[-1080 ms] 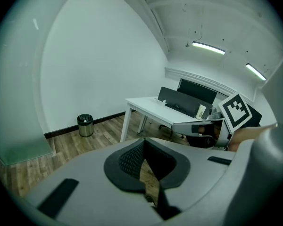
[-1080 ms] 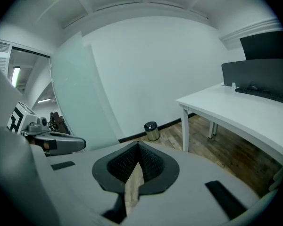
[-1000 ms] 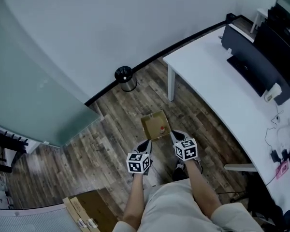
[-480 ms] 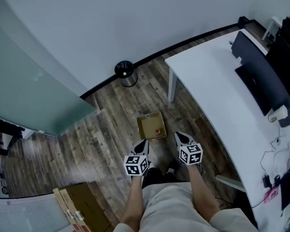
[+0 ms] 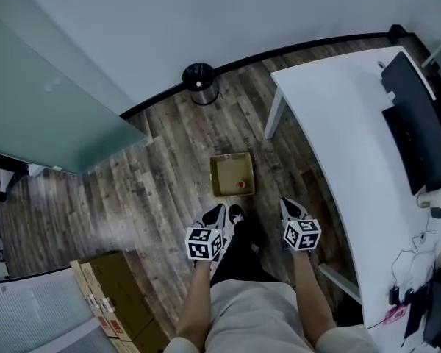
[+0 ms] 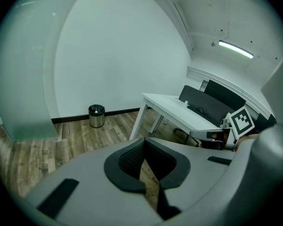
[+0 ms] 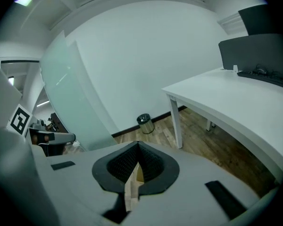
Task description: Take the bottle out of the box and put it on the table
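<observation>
An open cardboard box (image 5: 231, 169) lies on the wooden floor ahead of my feet. Inside it, near its right front corner, is a small bottle with a red cap (image 5: 240, 184). My left gripper (image 5: 214, 215) hangs just short of the box's front left, shut and empty. To the front right of the box, my right gripper (image 5: 292, 209) is also shut with nothing in it. In the left gripper view the left gripper (image 6: 145, 164) shows only a thin slit between its jaws. The right gripper (image 7: 134, 173) looks the same in the right gripper view. Neither gripper view shows the box.
A white table (image 5: 331, 116) stands to the right, with a dark monitor (image 5: 415, 134) on it. A black bin (image 5: 199, 83) stands by the wall. A frosted glass panel (image 5: 44, 101) is at the left, stacked cardboard boxes (image 5: 110, 300) at the lower left.
Both grippers have sunk and drawn back from the box's sides, and now sit short of its front edge. They stayed shut and empty. The box has not moved on the floor.
</observation>
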